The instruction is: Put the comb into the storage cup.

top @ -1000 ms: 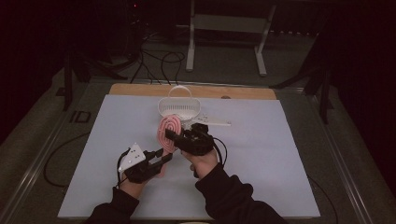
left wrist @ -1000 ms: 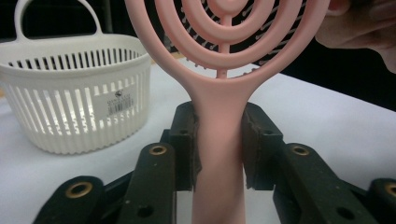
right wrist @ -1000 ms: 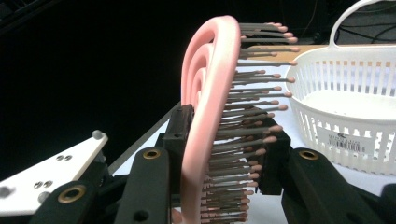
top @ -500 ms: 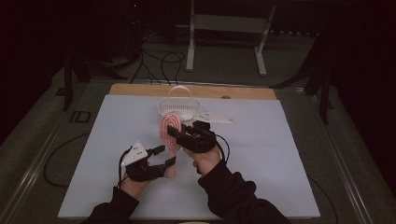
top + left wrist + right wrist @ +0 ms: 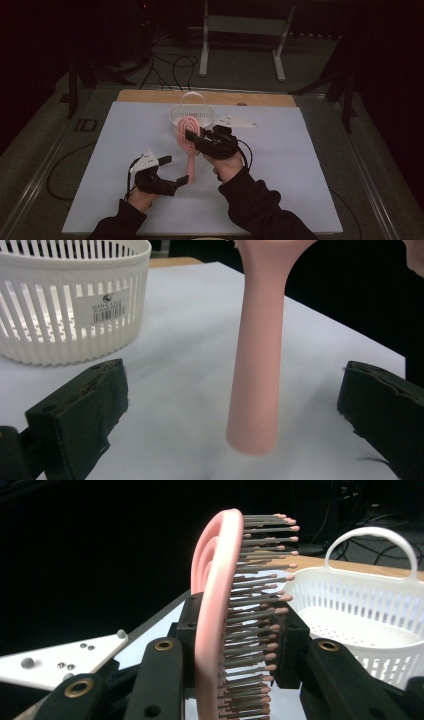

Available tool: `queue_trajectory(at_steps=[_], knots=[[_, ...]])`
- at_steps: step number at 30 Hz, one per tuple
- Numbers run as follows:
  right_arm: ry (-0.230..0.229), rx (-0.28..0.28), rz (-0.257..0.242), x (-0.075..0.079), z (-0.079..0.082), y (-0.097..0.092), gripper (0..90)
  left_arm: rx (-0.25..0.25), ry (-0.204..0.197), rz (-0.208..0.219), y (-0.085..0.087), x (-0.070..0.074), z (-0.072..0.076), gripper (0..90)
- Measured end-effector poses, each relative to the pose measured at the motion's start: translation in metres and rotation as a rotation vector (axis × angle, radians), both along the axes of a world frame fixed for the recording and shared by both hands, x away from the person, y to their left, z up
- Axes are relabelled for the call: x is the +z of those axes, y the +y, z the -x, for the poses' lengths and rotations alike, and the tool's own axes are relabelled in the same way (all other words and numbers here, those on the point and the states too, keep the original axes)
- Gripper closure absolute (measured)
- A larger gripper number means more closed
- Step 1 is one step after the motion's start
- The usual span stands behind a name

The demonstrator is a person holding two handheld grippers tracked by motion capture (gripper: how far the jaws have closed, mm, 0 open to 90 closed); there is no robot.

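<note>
Near the middle of the white table sheet (image 5: 125,150), a pink hairbrush (image 5: 189,137) is held clear of the surface. Right gripper (image 5: 196,137): jaws clamped across the brush head, one pad on the smooth back, the other pressed into the bristles, as seen close in the right gripper view (image 5: 227,645). Grip is taken on the head, apparently so that the handle hangs free toward the person.

Left gripper (image 5: 180,172): jaws spread wide, nothing held. In the left gripper view the brush handle (image 5: 257,360) is seen between the two pads without either touching it; its butt end floats just above the sheet. This placement reads as a handover being set up, the handle offered into the open jaws.

White slotted basket (image 5: 192,114) is stood just beyond the brush head, near the far edge of the sheet, handle raised. Probably the destination, which would explain the brush being carried so close to it. A flat white plate-like piece (image 5: 235,121) is lying beside the basket; its purpose cannot be told.
</note>
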State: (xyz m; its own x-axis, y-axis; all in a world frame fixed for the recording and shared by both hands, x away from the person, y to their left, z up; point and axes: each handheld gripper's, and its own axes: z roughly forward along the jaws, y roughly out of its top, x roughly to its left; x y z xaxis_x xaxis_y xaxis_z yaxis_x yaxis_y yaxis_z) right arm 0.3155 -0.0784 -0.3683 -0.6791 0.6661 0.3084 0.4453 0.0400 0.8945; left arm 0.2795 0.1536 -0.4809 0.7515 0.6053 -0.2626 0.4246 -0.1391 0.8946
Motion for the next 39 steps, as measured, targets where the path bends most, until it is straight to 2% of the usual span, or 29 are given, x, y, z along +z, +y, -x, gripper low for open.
queue_trajectory(at_steps=[4, 10, 11, 16, 17, 20, 21, 24, 25, 28, 32, 39], knots=[[-0.038, 0.021, 0.034, 0.003, -0.003, -0.004, 65.2, -0.044, 0.033, -0.013, 0.004, 0.003, 0.001, 0.3], [-0.080, 0.042, 0.053, 0.006, -0.009, -0.008, 65.2, -0.061, 0.017, -0.038, 0.010, 0.005, 0.005, 0.3], [-0.108, 0.048, 0.060, 0.008, -0.011, -0.010, 65.2, -0.048, 0.007, -0.050, 0.014, 0.005, 0.006, 0.3], [-0.153, 0.073, 0.067, 0.014, -0.016, -0.014, 65.1, -0.037, -0.003, -0.053, 0.025, 0.004, 0.005, 0.3], [-0.191, 0.095, 0.071, 0.017, -0.019, -0.015, 65.1, -0.023, -0.005, -0.065, 0.029, 0.003, 0.005, 0.3], [-0.217, 0.103, 0.084, 0.020, -0.022, -0.016, 65.2, -0.002, -0.007, -0.065, 0.034, 0.001, 0.005, 0.2], [-0.243, 0.102, 0.094, 0.024, -0.025, -0.016, 65.1, 0.016, -0.010, -0.065, 0.039, -0.001, 0.006, 0.2], [-0.262, 0.103, 0.098, 0.028, -0.028, -0.018, 65.1, 0.013, -0.003, -0.071, 0.042, -0.002, 0.007, 0.2], [-0.279, 0.104, 0.100, 0.032, -0.032, -0.019, 65.2, 0.018, -0.019, -0.083, 0.044, -0.004, 0.009, 0.2], [-0.307, 0.097, 0.108, 0.038, -0.036, -0.021, 65.1, 0.019, -0.023, -0.087, 0.047, -0.006, 0.010, 0.2], [-0.321, 0.080, 0.109, 0.045, -0.042, -0.022, 65.2, 0.026, -0.021, -0.093, 0.050, -0.008, 0.011, 0.2], [-0.377, 0.061, 0.141, 0.057, -0.060, -0.020, 65.2, 0.045, -0.024, -0.099, 0.059, -0.012, 0.017, 0.2]])
